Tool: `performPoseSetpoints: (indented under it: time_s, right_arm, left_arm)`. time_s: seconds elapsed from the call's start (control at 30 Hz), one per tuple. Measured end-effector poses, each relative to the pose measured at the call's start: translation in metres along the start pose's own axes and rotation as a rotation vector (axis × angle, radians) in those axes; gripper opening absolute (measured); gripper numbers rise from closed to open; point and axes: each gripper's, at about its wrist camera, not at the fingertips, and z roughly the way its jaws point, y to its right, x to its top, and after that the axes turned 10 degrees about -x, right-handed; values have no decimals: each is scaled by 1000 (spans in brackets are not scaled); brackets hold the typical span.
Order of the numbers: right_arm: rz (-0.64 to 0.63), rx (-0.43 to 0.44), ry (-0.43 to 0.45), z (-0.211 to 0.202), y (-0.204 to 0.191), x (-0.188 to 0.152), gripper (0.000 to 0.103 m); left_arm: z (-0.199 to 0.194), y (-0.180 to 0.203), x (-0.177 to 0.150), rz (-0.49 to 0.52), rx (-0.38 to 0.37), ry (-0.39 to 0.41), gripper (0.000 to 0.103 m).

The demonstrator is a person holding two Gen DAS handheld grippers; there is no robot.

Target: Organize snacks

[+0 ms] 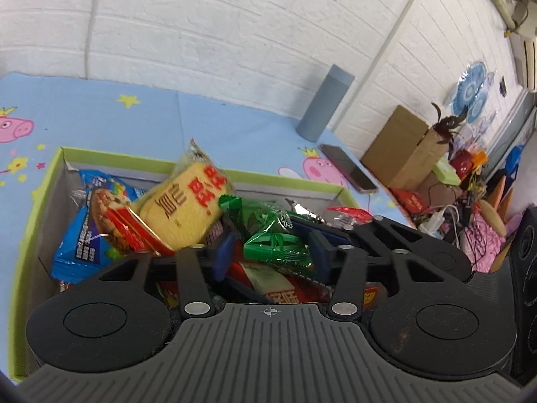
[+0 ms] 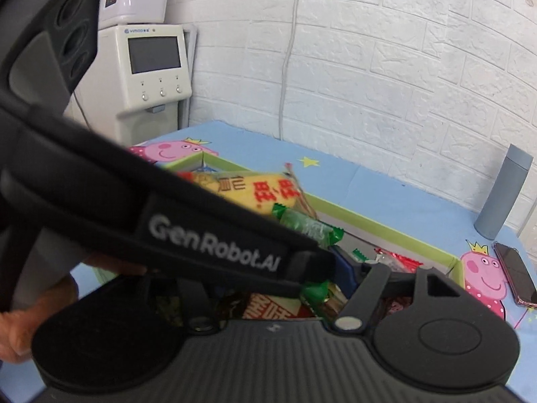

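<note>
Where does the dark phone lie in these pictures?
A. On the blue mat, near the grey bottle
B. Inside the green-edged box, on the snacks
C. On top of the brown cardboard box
A: the phone lies flat on the blue mat, close to the grey bottle, outside the box.

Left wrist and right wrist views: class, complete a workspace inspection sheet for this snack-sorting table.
Surface: blue cartoon mat, flat.
Job's things: green-rimmed box heaped with snack packets; yellow packet on top.
Clutter: grey flask and phone on mat beyond box.
Grippers: left gripper open over box, green packet between its fingers; right gripper partly hidden, state unclear.
Cables: white cable down wall; tangled leads right of mat.
Surroundings: white brick wall, water dispenser, cardboard box.
</note>
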Motion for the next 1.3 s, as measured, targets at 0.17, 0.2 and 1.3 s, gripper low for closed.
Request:
performPoseSetpoints:
  time_s: [0.17, 0.2, 1.3]
  right_arm:
    - [39, -40, 97, -37, 5, 5, 102]
    - [49, -38, 112, -50, 6, 3, 102]
    - [536, -384, -79, -268, -14, -182, 103]
  left_arm:
    - [-50, 27, -1, 37, -24, 111, 67]
    - [-63, 34, -3, 49, -23, 141, 74]
    - [-201, 133, -249, 26, 355, 161, 84]
